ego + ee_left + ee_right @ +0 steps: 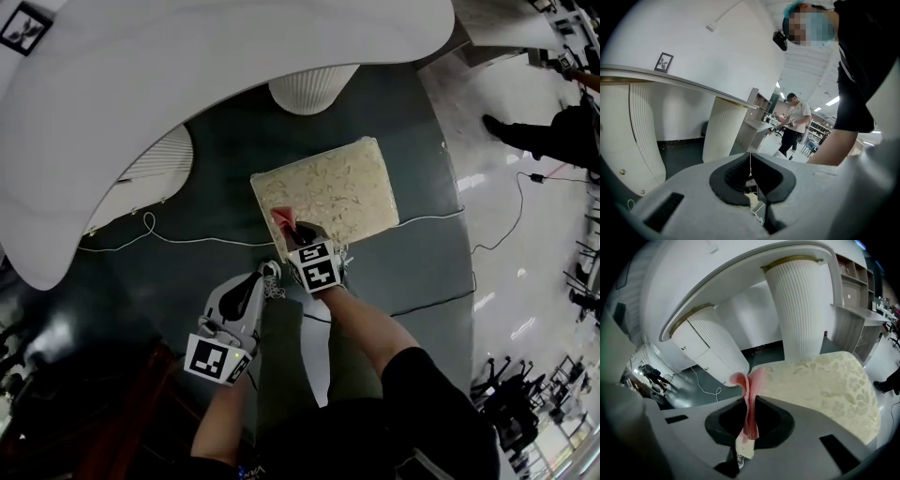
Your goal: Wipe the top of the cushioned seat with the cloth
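Observation:
The cushioned seat (337,187) is a cream square with a pale leaf pattern, standing on the dark floor in front of me. My right gripper (295,232) hangs over the seat's near left corner, shut on a pink cloth (280,218). In the right gripper view the cloth (750,394) stands pinched between the jaws, folded over at its top, and the seat (825,380) spreads out to the right. My left gripper (269,273) is held lower, near my legs and off the seat. Its jaws (751,165) are shut with nothing between them.
A white curved counter (187,84) on ribbed pillars (314,89) arches over the far side of the seat. A white cable (178,239) and a black cable (511,211) trail on the floor. A person (553,131) stands at the right, and another person (794,123) shows far off.

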The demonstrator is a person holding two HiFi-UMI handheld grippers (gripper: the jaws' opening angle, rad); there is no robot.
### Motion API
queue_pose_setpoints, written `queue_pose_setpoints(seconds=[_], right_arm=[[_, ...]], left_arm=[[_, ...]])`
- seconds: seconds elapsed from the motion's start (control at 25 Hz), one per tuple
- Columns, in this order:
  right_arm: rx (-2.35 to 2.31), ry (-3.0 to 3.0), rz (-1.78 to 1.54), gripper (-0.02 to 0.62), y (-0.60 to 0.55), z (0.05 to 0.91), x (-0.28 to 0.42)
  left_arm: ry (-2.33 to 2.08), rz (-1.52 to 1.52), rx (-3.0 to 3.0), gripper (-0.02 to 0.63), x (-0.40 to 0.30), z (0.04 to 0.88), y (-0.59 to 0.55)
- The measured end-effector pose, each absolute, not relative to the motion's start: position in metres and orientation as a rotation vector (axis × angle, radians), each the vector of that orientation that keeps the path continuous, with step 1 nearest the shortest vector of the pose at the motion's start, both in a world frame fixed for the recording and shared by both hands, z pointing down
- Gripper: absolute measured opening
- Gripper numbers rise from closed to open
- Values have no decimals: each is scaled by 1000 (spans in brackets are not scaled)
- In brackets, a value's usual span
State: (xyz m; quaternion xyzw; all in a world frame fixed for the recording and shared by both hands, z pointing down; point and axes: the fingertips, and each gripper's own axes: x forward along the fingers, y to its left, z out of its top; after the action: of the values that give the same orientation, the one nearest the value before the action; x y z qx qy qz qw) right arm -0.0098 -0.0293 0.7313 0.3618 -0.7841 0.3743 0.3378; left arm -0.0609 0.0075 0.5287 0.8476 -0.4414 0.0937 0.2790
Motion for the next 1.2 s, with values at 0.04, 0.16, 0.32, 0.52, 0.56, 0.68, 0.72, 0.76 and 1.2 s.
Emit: queue_pose_setpoints(seconds=[0.04, 0.16, 0.32, 0.52, 0.56, 0.68, 0.72, 0.76, 1.2], right_arm=[[925, -2039, 976, 28, -25, 735, -20], [902, -2020, 973, 28, -18, 747, -41], [906, -1981, 933, 28, -24, 764, -49], [926, -1931, 898, 28, -29, 774, -41], [932, -1929, 893, 28, -31, 774, -37], [961, -1916, 877, 28, -37, 772, -16], [976, -1907, 872, 28, -40, 771, -6], [994, -1898, 868, 28, -43, 770, 5], [1134, -1744, 758, 28, -92, 764, 177]], left_arm=[[-1181, 257, 2274, 18, -66, 530, 10], [-1173, 271, 2273, 18, -79, 531, 19], [-1164, 276, 2281, 18, -91, 531, 22], [-1157, 289, 2280, 18, -101, 534, 24], [-1157, 288, 2282, 18, -100, 534, 23], [-1151, 280, 2290, 18, -93, 532, 18], [-1148, 278, 2292, 18, -90, 532, 17], [-1146, 277, 2293, 18, -87, 531, 15], [-1088, 244, 2292, 18, -11, 538, -8]])
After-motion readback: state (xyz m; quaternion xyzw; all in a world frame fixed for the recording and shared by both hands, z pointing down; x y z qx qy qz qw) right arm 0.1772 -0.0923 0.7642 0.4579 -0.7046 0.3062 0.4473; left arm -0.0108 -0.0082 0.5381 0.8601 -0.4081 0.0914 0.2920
